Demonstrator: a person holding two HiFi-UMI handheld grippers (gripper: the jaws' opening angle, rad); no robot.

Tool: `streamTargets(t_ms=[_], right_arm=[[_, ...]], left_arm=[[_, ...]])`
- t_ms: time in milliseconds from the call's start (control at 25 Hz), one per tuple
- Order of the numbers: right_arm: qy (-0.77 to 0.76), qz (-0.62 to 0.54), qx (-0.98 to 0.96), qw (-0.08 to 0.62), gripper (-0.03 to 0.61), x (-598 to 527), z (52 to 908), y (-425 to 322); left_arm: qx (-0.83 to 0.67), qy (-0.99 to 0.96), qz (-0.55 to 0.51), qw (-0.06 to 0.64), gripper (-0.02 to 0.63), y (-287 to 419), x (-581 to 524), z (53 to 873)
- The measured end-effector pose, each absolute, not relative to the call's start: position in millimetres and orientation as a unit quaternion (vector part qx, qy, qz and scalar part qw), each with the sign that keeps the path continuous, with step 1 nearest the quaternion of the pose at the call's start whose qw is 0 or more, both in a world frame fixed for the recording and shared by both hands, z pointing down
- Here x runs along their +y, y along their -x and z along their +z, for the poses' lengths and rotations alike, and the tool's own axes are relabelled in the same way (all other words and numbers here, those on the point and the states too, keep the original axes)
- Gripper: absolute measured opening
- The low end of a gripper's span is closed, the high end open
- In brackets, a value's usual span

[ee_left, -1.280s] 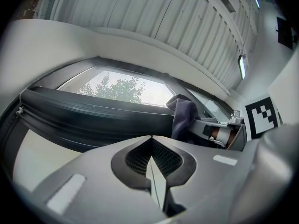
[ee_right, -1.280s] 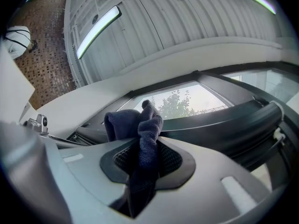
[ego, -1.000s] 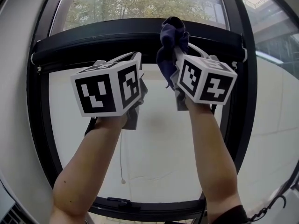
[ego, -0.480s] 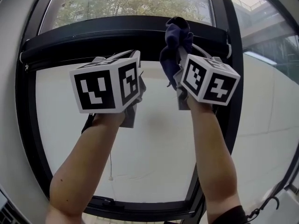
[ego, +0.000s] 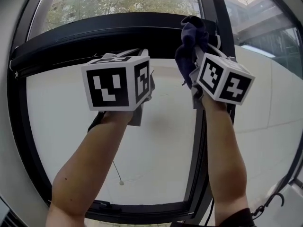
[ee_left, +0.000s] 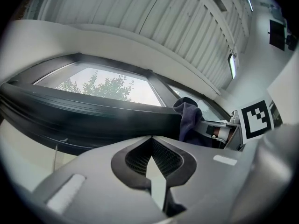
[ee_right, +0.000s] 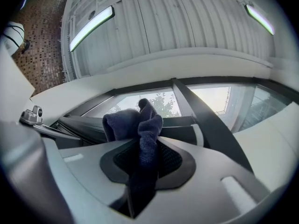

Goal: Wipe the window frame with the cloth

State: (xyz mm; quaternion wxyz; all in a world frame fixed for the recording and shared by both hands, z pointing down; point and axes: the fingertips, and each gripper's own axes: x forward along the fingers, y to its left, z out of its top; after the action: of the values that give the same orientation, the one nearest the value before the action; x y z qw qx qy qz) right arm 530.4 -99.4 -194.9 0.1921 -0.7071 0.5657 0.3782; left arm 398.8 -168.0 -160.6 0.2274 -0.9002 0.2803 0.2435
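**Wiping the top bar: keep the cloth pressed flat and travel the length**

The right gripper [ee_right: 142, 160] has its jaws clamped on the dark blue cloth [ego: 190, 41]. A bunch of fabric stands up past the tips and a tail hangs down through the slot. That bunch is raised to the right end of the black top bar of the window frame [ego: 94, 34], right by the corner where the bar meets the vertical post [ego: 207, 6]. The cloth looks to be against the bar, though actual contact can't be confirmed from these angles.

The left gripper [ee_left: 152, 166] is closed with nothing between its jaws. It is held up beside the right one, below the middle of the same bar, and takes no part in the wipe.

To do this step well, I'd judge the following matters:

- Lean the gripper so the loose bunch meets the bar, not the hard jaw tips (the bunch is narrow, so it covers little on each pass).
- Press firmly enough to flatten the fabric against the bar's face.
- Work from the right corner toward the left end in overlapping strokes, then cover the bar's underside.
- Keep the clamp firm, since drag along the bar could pull the cloth out of the jaws.
- Hold the idle left gripper clear of the path along the bar.
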Motion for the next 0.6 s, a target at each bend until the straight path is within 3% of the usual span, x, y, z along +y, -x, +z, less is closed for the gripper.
streamTargets(t_ms=[360, 600], right_arm=[[0.734, 0.36, 0.537, 0.208, 0.084, -48.6, -188.0, -605.7], [0.742, 0.354, 0.528, 0.21, 0.084, -36.9, -189.5, -615.9]], left_arm=[[0.241, 0.911, 0.247, 0.226, -0.008, -454.9, -129.4, -158.6], [0.219, 0.914, 0.251, 0.23, -0.008, -476.6, -115.8, -157.4]])
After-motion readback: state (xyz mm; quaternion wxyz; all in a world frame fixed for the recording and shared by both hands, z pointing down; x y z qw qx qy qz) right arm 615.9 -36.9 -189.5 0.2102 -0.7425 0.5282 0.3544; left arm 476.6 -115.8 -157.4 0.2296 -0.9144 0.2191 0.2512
